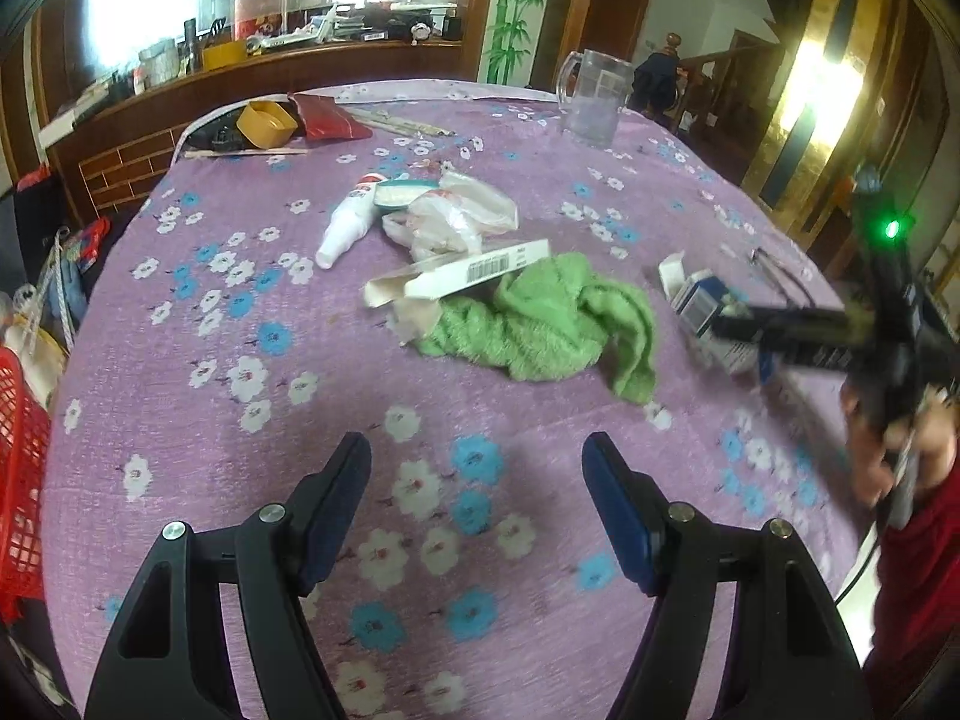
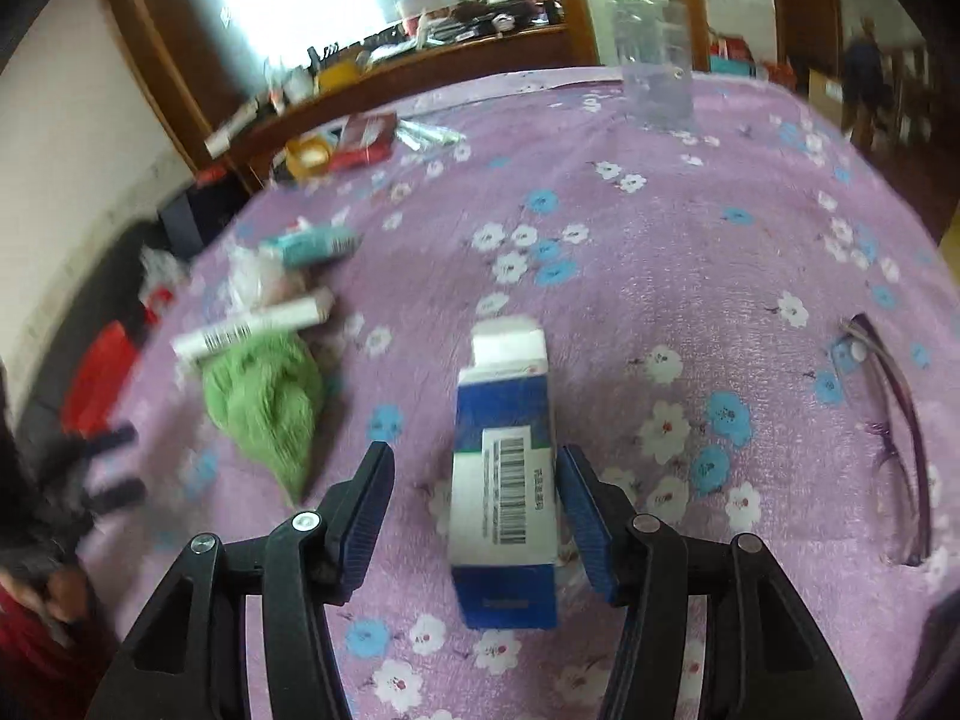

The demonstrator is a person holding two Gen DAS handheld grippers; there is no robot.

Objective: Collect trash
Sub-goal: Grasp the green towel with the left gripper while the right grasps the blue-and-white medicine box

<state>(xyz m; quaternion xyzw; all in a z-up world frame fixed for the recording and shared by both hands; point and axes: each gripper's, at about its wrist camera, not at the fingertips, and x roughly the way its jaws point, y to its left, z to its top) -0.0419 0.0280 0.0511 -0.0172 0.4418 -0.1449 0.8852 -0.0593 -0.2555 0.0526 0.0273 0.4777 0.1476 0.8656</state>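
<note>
a: where's the blue and white carton?

b: lying flat on the flowered tablecloth toward its right edge, between the spread jaws of the right gripper. its long axis runs along the fingers, opened flap pointing away.

a: clamped yet?

b: no. the right pad sits just beside the carton's side, the left pad stands apart, nothing gripped.

a: the other one?

b: the left gripper hangs released over bare cloth, well short of the green towel. the right is plainly nearer.

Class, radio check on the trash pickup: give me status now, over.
Left gripper open, over bare cloth. Right gripper open, straddling blue-and-white carton, left pad clear of it. Eyeglasses to the right, not in the way.
</note>
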